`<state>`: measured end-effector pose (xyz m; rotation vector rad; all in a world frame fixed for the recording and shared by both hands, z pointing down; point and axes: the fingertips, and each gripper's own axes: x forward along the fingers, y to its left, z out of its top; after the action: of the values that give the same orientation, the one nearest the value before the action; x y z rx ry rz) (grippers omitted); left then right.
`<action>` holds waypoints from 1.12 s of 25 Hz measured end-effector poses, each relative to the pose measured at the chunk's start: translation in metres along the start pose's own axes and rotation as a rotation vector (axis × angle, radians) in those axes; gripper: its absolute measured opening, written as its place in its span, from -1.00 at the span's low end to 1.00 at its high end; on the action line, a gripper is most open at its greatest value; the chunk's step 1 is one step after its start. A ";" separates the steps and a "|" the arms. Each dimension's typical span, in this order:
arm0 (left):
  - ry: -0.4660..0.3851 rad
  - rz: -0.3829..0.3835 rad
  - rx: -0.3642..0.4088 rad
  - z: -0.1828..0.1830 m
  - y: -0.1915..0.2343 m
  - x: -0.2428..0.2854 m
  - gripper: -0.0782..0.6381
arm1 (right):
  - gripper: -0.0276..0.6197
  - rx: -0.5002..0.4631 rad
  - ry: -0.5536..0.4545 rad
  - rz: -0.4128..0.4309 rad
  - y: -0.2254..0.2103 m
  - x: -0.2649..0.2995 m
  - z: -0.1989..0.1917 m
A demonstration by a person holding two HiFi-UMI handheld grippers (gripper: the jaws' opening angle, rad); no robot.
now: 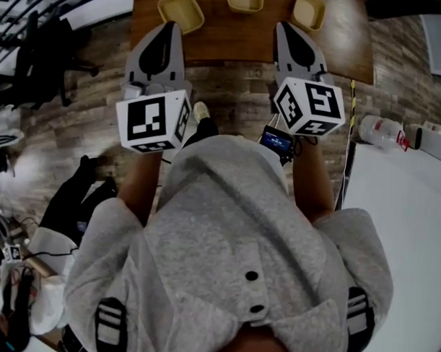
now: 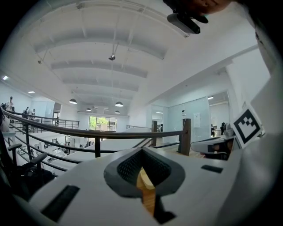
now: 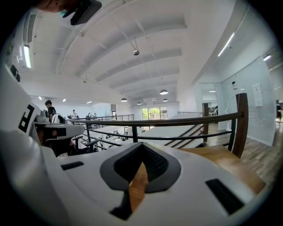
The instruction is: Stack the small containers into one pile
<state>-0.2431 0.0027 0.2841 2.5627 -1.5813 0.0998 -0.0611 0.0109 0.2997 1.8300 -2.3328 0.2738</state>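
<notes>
We see the left gripper (image 2: 142, 152) with its two dark pads pressed together at the tip and nothing between them. Only a thin slit lower down lets a wood colour show through. The right gripper (image 3: 142, 148) is pressed together the same way and is also empty. In the head view a person in a grey hooded sweater (image 1: 233, 230) holds both grippers out side by side. The left white marker cube (image 1: 154, 119) and the right white marker cube (image 1: 310, 104) face up. Both grippers point toward the near edge of a brown wooden desk (image 1: 232, 38). On that desk lie three small pale-yellow square containers, apart from one another in a row and not stacked. The left container (image 1: 181, 9) sits just beside the left gripper's tip, and the right container (image 1: 309, 12) sits just beside the right gripper's tip, on its right. The middle container (image 1: 245, 1) lies between them, cut by the top edge of the view. We cannot tell whether either tip touches a container. A small black device with a lit screen (image 1: 277, 140) shows by the right wrist. Below the grippers lies a grey wood-pattern floor (image 1: 230, 93). To the right, a white surface (image 1: 400, 214) lies just below a white bottle with a red part (image 1: 381, 130). A black chair (image 1: 37, 50) stands at far left. The gripper views look out over a dark metal railing (image 2: 88, 132) into a bright hall under a white ribbed ceiling (image 3: 146, 44).
</notes>
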 end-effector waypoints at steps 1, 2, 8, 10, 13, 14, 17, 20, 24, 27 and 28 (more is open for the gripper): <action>-0.001 -0.004 -0.002 0.000 0.008 0.000 -0.75 | -0.88 -0.004 0.001 -0.005 0.006 0.004 0.001; -0.001 -0.008 -0.004 0.000 0.014 0.000 -0.75 | -0.88 -0.008 0.001 -0.009 0.011 0.008 0.001; -0.007 -0.037 -0.014 0.002 0.030 0.005 -0.75 | -0.88 -0.016 -0.003 -0.038 0.021 0.017 0.006; -0.007 -0.045 -0.025 0.003 0.036 0.007 -0.75 | -0.88 -0.019 0.001 -0.048 0.023 0.022 0.008; -0.012 -0.055 -0.044 0.003 0.037 0.005 -0.75 | -0.88 -0.029 0.004 -0.057 0.024 0.020 0.009; -0.015 -0.057 -0.048 0.003 0.035 0.004 -0.75 | -0.88 -0.031 0.004 -0.059 0.023 0.019 0.009; -0.023 -0.059 -0.048 0.006 0.027 0.004 -0.75 | -0.88 -0.032 0.000 -0.066 0.015 0.012 0.011; -0.030 -0.063 -0.043 0.006 0.020 -0.001 -0.75 | -0.88 -0.037 -0.009 -0.069 0.012 0.005 0.011; -0.035 -0.060 -0.031 0.002 0.016 0.003 -0.75 | -0.88 -0.043 -0.018 -0.069 0.002 0.008 0.009; -0.035 -0.048 -0.017 0.001 0.015 0.011 -0.75 | -0.88 -0.045 -0.022 -0.061 -0.009 0.017 0.006; -0.039 -0.043 -0.011 0.004 0.014 0.013 -0.75 | -0.88 -0.047 -0.025 -0.059 -0.013 0.020 0.007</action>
<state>-0.2494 -0.0159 0.2828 2.6038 -1.5345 0.0376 -0.0536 -0.0127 0.2981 1.8863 -2.2771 0.1877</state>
